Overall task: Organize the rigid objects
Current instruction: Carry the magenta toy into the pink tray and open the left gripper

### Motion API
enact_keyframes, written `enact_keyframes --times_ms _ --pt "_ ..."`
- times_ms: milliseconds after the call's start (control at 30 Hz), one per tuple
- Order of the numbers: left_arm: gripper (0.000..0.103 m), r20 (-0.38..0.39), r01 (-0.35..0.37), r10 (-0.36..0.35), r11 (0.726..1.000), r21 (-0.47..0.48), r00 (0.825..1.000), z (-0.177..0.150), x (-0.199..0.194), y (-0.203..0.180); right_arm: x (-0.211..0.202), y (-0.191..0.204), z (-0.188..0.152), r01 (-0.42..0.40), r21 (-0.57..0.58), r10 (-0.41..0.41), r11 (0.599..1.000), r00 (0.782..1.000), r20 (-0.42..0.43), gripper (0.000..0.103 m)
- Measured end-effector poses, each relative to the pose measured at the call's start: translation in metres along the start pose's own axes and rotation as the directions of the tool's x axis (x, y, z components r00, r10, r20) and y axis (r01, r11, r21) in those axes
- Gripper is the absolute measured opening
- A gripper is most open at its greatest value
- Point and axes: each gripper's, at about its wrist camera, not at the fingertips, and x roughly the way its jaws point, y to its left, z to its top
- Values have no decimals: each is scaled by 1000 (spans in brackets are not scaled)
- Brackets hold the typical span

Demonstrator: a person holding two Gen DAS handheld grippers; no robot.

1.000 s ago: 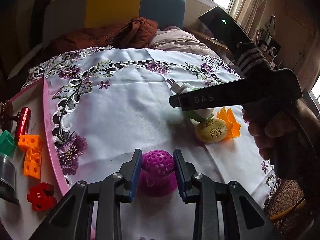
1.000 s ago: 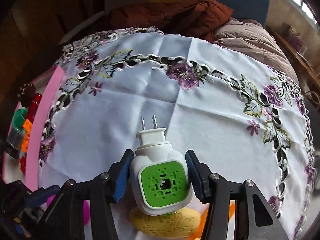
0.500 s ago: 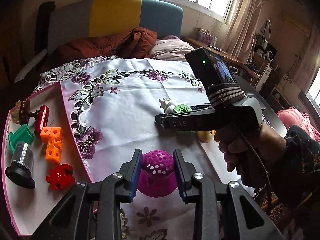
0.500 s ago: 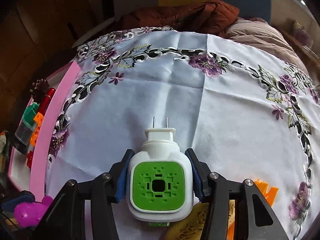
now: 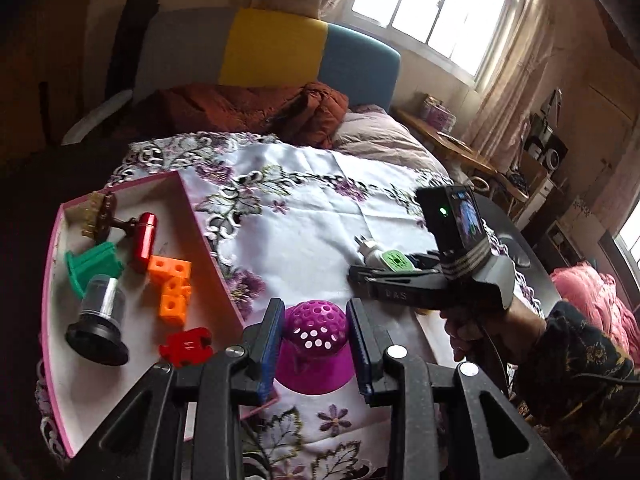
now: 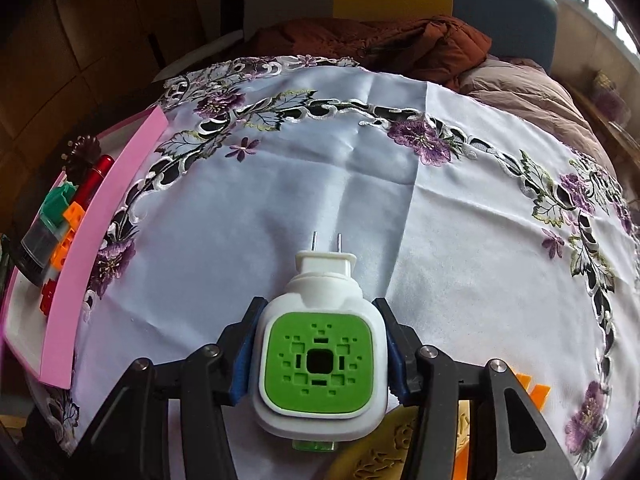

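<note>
Since a second ago the left gripper (image 5: 316, 340) has risen and swung towards the pink-walled tray (image 5: 208, 240), so the whole tray now shows in the left wrist view where before only its near corner did. Its blue pads pinch the purple perforated plastic dome (image 5: 316, 330), held above the embroidered white tablecloth (image 5: 304, 232) just beside the tray's near end. The right gripper (image 6: 320, 356) has hardly shifted; its jaws are clamped on the white plug-in device with a green square face (image 6: 320, 364), prongs pointing away, well apart from the tray.

Only the left wrist view shows the tray's contents plainly: a red metal cylinder (image 5: 144, 242), green plastic piece (image 5: 94, 266), orange cube blocks (image 5: 172, 288), red puzzle-shaped piece (image 5: 186, 346), black-based clear cylinder (image 5: 98, 320) and brown ornament (image 5: 100, 216). It also shows the person's right hand (image 5: 476, 324) on the right gripper's handle. Only the right wrist view shows the yellow patterned disc (image 6: 384, 448) and orange plastic piece (image 6: 532, 392), beneath the right gripper and far from the tray.
</note>
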Motion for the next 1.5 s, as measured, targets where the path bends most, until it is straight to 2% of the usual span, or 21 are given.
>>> enact_keyframes --times_ms 133,267,467,733,900,1000,1100,1267,1500 --pt "31 41 -67 72 990 -121 997 9 -25 49 0 1 0 6 -6 -6 1000 1000 3 53" --pt "31 38 -100 110 972 -212 993 2 -42 89 0 2 0 10 -10 -10 1000 1000 5 53" --pt "31 -20 -121 120 953 -279 993 -25 -36 108 -1 3 0 14 -15 -14 1000 1000 7 53" --pt "31 -52 -105 96 965 -238 994 -29 -22 95 -1 4 0 19 -19 -19 1000 1000 9 53" --pt "31 -98 -106 87 972 -209 991 -23 0 93 -1 4 -1 19 -19 -19 1000 1000 10 53" --pt "31 -101 -140 121 968 -210 987 -18 13 101 -1 4 -1 19 -19 -18 1000 1000 10 53" --pt "31 -110 -219 198 948 -229 974 -14 20 116 -1 5 0 19 -21 -19 1000 1000 10 53" --pt "31 -132 -294 268 921 -258 954 -24 16 138 -1 4 1 21 -28 -21 999 1000 12 53" --pt "32 -133 -308 282 918 -249 950 -30 14 140 0 5 1 24 -27 -24 999 1000 14 53"
